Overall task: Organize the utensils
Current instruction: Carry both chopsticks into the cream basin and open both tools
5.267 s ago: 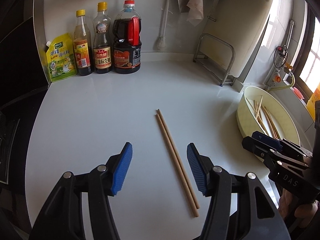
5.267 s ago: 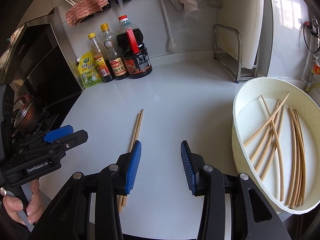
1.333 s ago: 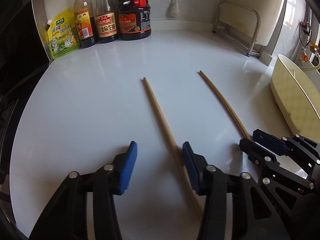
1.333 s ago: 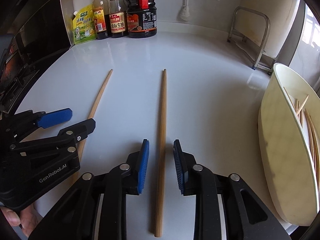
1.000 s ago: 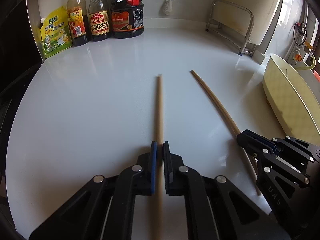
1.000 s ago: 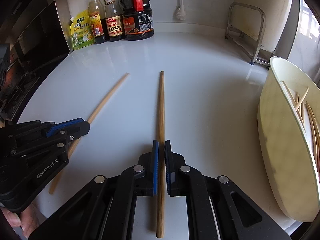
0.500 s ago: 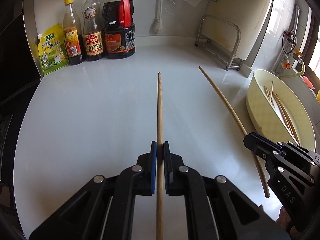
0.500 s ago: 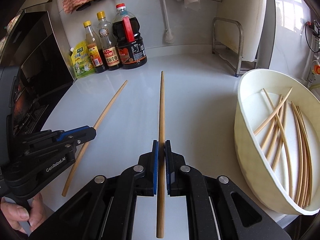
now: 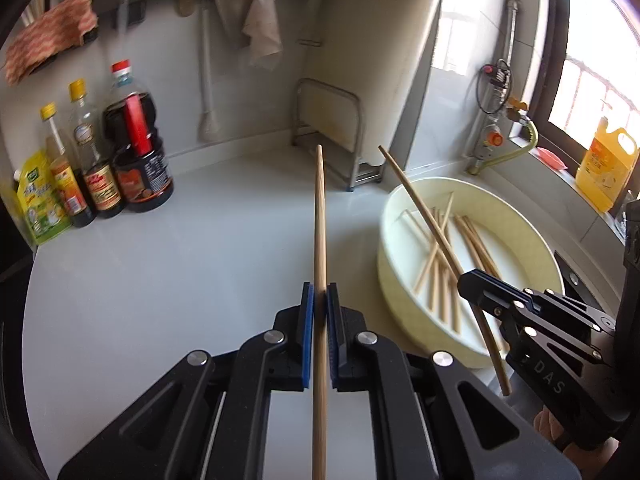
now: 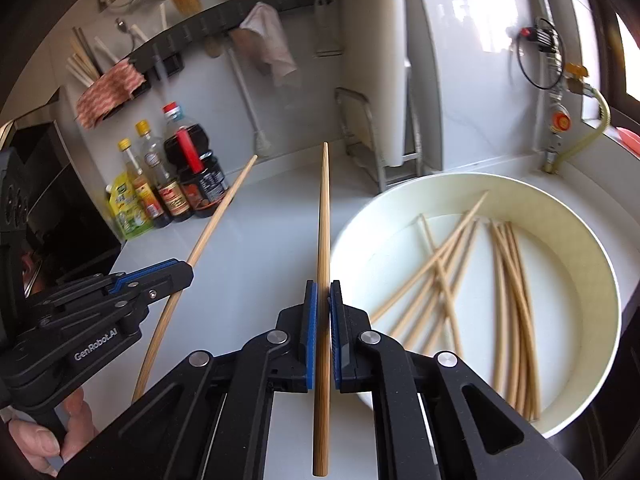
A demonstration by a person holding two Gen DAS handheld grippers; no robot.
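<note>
- Wooden chopsticks, one in each of your claws, were level over the counter half a second ago; both are now raised, and their tips stand against the back wall.
- The basin (image 10: 600, 280) has come nearer to your right claw (image 10: 322, 300): it now fills the space just right of that claw, where before it sat further off to the side.
- The bottles (image 9: 136, 160) have slid out to the far left of your left claw (image 9: 319, 308), so both claws now face more toward the basin.
- The white counter (image 9: 160, 272) lies bare ahead and left of your left claw; the basin's near rim sits just to its right.
- A metal rack (image 9: 332, 136) stands at the far edge beyond both tips, against the wall.
- Your left claw's blue pads are closed tight on the left chopstick (image 9: 319, 216), which runs straight ahead between them, its back end sticking out behind the pads.
- Your right claw is clamped the same way on the right chopstick (image 10: 323, 220), which points forward past the basin's left rim.
- Seen from the left claw, the right chopstick crosses above the basin, over the loose chopsticks (image 10: 508, 280) lying inside.
- The two held sticks are apart, not touching.
</note>
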